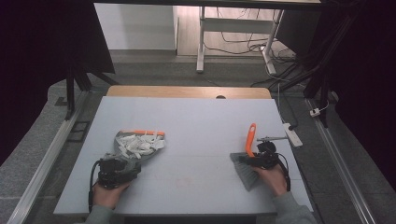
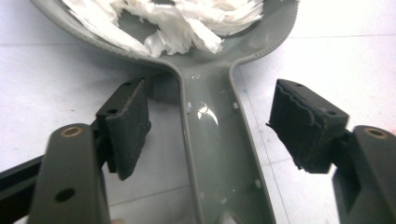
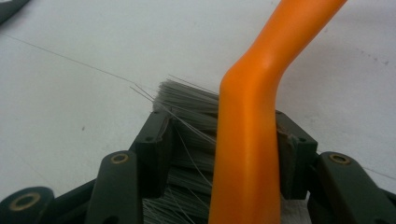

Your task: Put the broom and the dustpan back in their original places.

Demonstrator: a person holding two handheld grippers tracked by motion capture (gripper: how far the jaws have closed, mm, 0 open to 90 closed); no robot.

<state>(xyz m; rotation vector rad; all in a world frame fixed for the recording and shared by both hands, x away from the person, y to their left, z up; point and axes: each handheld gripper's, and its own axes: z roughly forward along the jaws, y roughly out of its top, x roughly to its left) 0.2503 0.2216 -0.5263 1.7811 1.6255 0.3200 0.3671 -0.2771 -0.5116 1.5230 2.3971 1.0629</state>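
The left claw stands wide, its pads clear of the dustpan handle that runs straight between them; nothing is gripped. The right claw is also spread wide, with the brush lying between its jaws; the orange handle sits against the right pad, and I cannot tell whether the pads press on it.

Both tools rest on the pale tabletop. The grey dustpan lies at the person's left, just ahead of the left claw, its pan full of white paper scraps and its handle pointing back towards the left hand. The brush lies at the right, well apart from the dustpan, grey bristles nearest the right hand and the orange handle angling away up the tabletop.

For any next grip, the dustpan handle's long axis lines up with the left claw's reach, so that claw need only close; the left hand is plainly the nearer one.
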